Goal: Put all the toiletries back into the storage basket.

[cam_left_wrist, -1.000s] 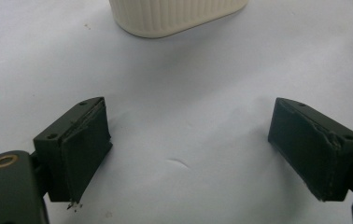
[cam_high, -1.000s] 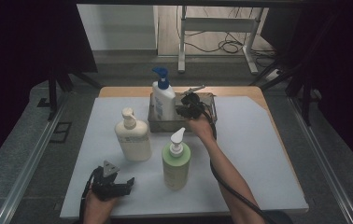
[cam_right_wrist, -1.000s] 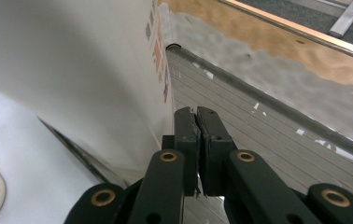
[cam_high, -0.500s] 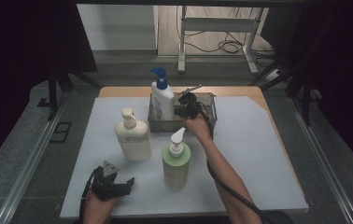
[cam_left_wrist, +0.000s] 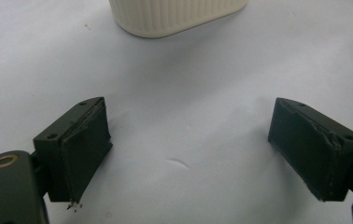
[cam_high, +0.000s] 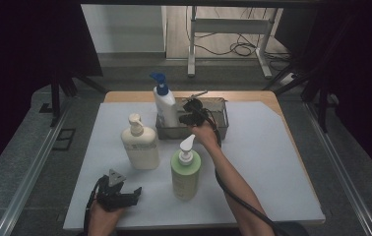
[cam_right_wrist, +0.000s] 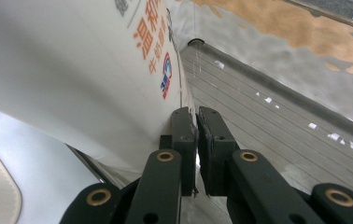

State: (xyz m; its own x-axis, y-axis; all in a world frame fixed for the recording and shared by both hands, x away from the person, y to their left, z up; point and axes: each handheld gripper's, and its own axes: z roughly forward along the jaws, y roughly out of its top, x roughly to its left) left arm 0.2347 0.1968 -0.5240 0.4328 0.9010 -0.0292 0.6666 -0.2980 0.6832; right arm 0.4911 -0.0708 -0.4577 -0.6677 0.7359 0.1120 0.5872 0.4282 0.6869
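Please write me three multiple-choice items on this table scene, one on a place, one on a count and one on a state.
1. Where does the white pump bottle with the blue pump head stand?
A. in the grey metal tray
B. on the floor
C. lying on the white table cover

2. How many pump bottles are there?
A. one
B. three
C. five

3. How do the jaws of the left hand-held gripper stand?
A. shut on a bottle
B. wide open over the white table cover
C. shut on a cloth

Answers:
1 A, its base sits inside the tray.
2 B, joined by the cream ribbed pump bottle and the green pump bottle.
3 B, bare cover shows between them.
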